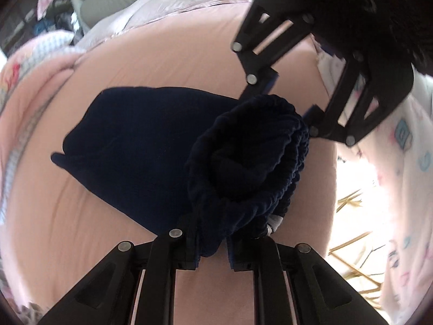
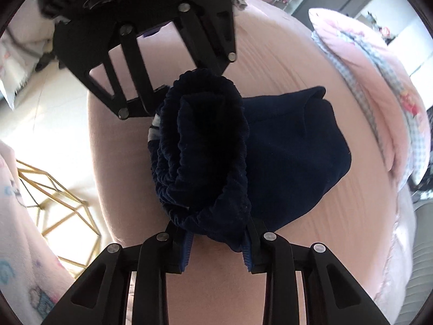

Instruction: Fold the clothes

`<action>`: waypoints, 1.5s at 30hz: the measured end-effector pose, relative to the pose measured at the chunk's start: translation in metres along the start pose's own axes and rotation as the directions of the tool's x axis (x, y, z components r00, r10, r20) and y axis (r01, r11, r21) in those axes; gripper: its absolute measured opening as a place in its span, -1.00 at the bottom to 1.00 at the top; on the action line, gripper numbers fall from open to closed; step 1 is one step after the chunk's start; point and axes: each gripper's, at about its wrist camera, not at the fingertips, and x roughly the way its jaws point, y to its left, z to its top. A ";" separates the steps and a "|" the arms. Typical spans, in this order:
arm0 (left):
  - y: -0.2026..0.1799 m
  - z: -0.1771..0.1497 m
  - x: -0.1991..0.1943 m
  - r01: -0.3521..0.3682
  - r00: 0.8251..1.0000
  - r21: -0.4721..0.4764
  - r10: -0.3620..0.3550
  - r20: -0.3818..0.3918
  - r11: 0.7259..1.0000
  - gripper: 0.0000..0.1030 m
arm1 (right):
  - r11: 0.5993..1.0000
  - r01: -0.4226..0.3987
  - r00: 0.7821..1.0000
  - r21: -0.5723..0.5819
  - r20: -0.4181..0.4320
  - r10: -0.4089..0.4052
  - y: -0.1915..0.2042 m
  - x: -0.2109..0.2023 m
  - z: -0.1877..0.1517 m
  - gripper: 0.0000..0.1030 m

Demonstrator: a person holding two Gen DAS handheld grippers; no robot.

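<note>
A dark navy garment (image 1: 135, 140) with a gathered elastic waistband (image 1: 249, 149) hangs bunched between both grippers, and its lower part rests on the pink bed sheet (image 1: 162, 48). My left gripper (image 1: 213, 243) is shut on one end of the waistband. At the upper right of the left wrist view, my right gripper (image 1: 286, 97) pinches the opposite end. In the right wrist view the right gripper (image 2: 216, 241) is shut on the waistband (image 2: 205, 140), with the left gripper (image 2: 189, 78) holding it from above and the navy garment (image 2: 292, 149) trailing to the right. A white label (image 2: 154, 132) shows inside the waistband.
A rumpled pink quilt (image 2: 379, 62) with a checked border lies along the bed's far side. Off the bed's edge stands a gold wire frame (image 2: 59, 197) on a pale floor. A white patterned fabric (image 1: 406, 162) hangs beside it. Room clutter sits behind the bed.
</note>
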 end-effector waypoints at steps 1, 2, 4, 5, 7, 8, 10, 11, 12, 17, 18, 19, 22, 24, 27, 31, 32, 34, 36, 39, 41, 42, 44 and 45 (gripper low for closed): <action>0.009 -0.001 0.000 0.044 0.999 -0.070 -0.044 -0.001 0.997 -0.78 | 0.999 -0.032 1.000 0.041 0.001 0.032 -0.007 0.001 0.001 -0.40; 0.016 -0.001 -0.001 0.081 0.997 -0.128 -0.082 -0.002 0.988 -0.78 | 0.996 -0.049 0.999 0.071 -0.002 0.049 -0.011 0.001 0.001 -0.39; 0.026 -0.003 -0.001 0.127 0.991 -0.209 -0.132 -0.006 0.970 -0.78 | 0.989 -0.080 0.997 0.128 -0.006 0.081 -0.018 0.002 0.003 -0.39; 0.028 -0.003 -0.001 0.138 0.990 -0.237 -0.144 -0.010 0.962 -0.78 | 0.985 -0.086 0.996 0.147 -0.012 0.088 -0.020 0.002 0.004 -0.39; 0.026 -0.003 -0.002 0.130 0.990 -0.255 -0.141 -0.027 0.958 -0.78 | 0.983 -0.085 0.995 0.162 -0.028 0.091 -0.021 0.002 0.006 -0.39; 0.024 -0.003 -0.003 0.119 0.990 -0.261 -0.133 -0.038 0.958 -0.78 | 0.982 -0.084 0.995 0.170 -0.037 0.091 -0.021 0.003 0.008 -0.39; 0.021 -0.003 -0.004 0.097 0.991 -0.292 -0.121 -0.063 0.951 -0.78 | 0.972 -0.087 0.994 0.216 -0.050 0.100 -0.025 0.003 0.010 -0.39; 0.022 -0.003 -0.005 0.094 0.990 -0.320 -0.123 -0.072 0.943 -0.78 | 0.966 -0.092 0.993 0.242 -0.048 0.107 -0.027 0.002 0.009 -0.39; 0.023 -0.003 -0.007 0.094 0.989 -0.345 -0.128 -0.077 0.934 -0.78 | 0.960 -0.100 0.992 0.263 -0.043 0.115 -0.030 0.001 0.008 -0.39; 0.026 -0.011 -0.018 0.117 0.985 -0.434 -0.160 -0.066 0.894 -0.78 | 0.926 -0.130 0.989 0.355 -0.015 0.144 -0.044 -0.006 0.005 -0.39; 0.027 -0.013 -0.021 0.120 0.984 -0.448 -0.165 -0.062 0.886 -0.78 | 0.925 -0.126 0.990 0.360 -0.012 0.139 -0.045 -0.008 0.005 -0.39; 0.027 -0.013 -0.023 0.121 0.984 -0.456 -0.166 -0.059 0.882 -0.78 | 0.924 -0.121 0.991 0.363 -0.010 0.133 -0.046 -0.011 0.005 -0.39; 0.025 -0.016 -0.032 0.120 0.985 -0.474 -0.163 -0.050 0.872 -0.78 | 0.924 -0.111 0.993 0.365 -0.005 0.121 -0.050 -0.018 0.006 -0.39; 0.023 -0.017 -0.039 0.114 0.987 -0.478 -0.152 -0.042 0.871 -0.78 | 0.924 -0.104 0.994 0.367 0.003 0.111 -0.053 -0.023 0.006 -0.39; 0.019 -0.020 -0.053 0.105 0.991 -0.479 -0.133 -0.025 0.871 -0.77 | 0.921 -0.099 0.995 0.378 0.020 0.099 -0.059 -0.033 0.007 -0.39; 0.017 -0.024 -0.075 0.088 0.995 -0.484 -0.099 0.003 0.870 -0.77 | 0.921 -0.090 0.996 0.378 0.061 0.072 -0.074 -0.048 0.013 -0.39; 0.017 -0.024 -0.080 0.084 0.996 -0.487 -0.090 0.011 0.869 -0.77 | 0.920 -0.089 0.995 0.382 0.072 0.067 -0.077 -0.052 0.013 -0.39; 0.016 -0.028 -0.089 0.078 0.997 -0.497 -0.077 0.022 0.864 -0.76 | 0.911 -0.095 0.993 0.400 0.099 0.060 -0.074 -0.062 0.010 -0.39; 0.016 -0.033 -0.097 0.080 0.997 -0.509 -0.069 0.040 0.857 -0.76 | 0.903 -0.102 0.991 0.417 0.122 0.055 -0.071 -0.065 0.019 -0.39; 0.014 -0.041 -0.105 0.084 0.996 -0.529 -0.066 0.053 0.844 -0.76 | 0.892 -0.105 0.988 0.441 0.147 0.043 -0.103 -0.066 0.031 -0.39; 0.013 -0.047 -0.111 0.084 0.996 -0.540 -0.062 0.058 0.838 -0.75 | 0.889 -0.103 0.987 0.447 0.157 0.035 -0.096 -0.076 0.031 -0.39; 0.020 -0.031 -0.106 0.086 0.996 -0.541 -0.066 0.056 0.837 -0.75 | 0.887 -0.108 0.986 0.450 0.160 0.039 -0.095 -0.080 0.028 -0.39; 0.035 0.002 -0.096 0.091 0.996 -0.542 -0.074 0.052 0.835 -0.75 | 0.882 -0.120 0.985 0.456 0.166 0.048 -0.094 -0.088 0.023 -0.39; 0.029 0.024 -0.087 0.089 0.996 -0.537 -0.076 0.047 0.839 -0.75 | 0.881 -0.126 0.985 0.456 0.167 0.054 -0.094 -0.091 0.021 -0.39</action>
